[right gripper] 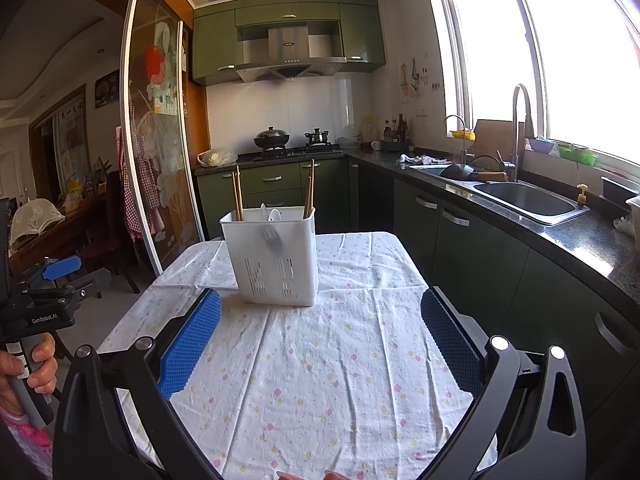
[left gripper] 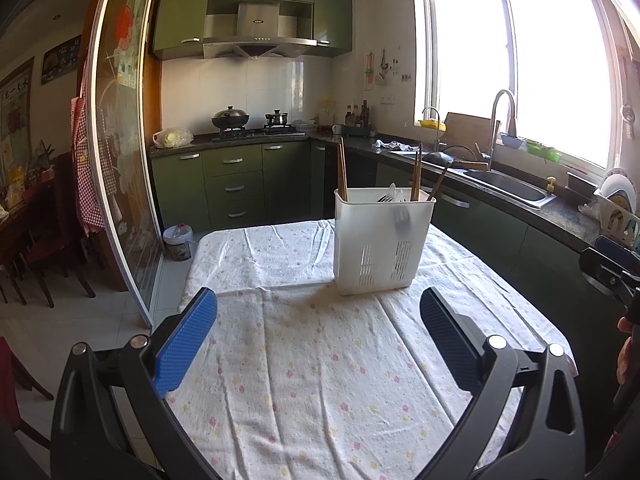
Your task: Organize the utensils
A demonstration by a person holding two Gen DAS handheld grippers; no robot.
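A blurred fork shows dimly through the white caddy.

A home kitchen: green cabinets, range hood above the gas stove, sink beside it.

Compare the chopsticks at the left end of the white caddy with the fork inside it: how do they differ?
The chopsticks are brown wood and rise well above the caddy rim; the fork is grey metal, showing only dimly through the wall. The chopsticks stand at the corner, the fork nearer the middle. Both stand in the caddy.
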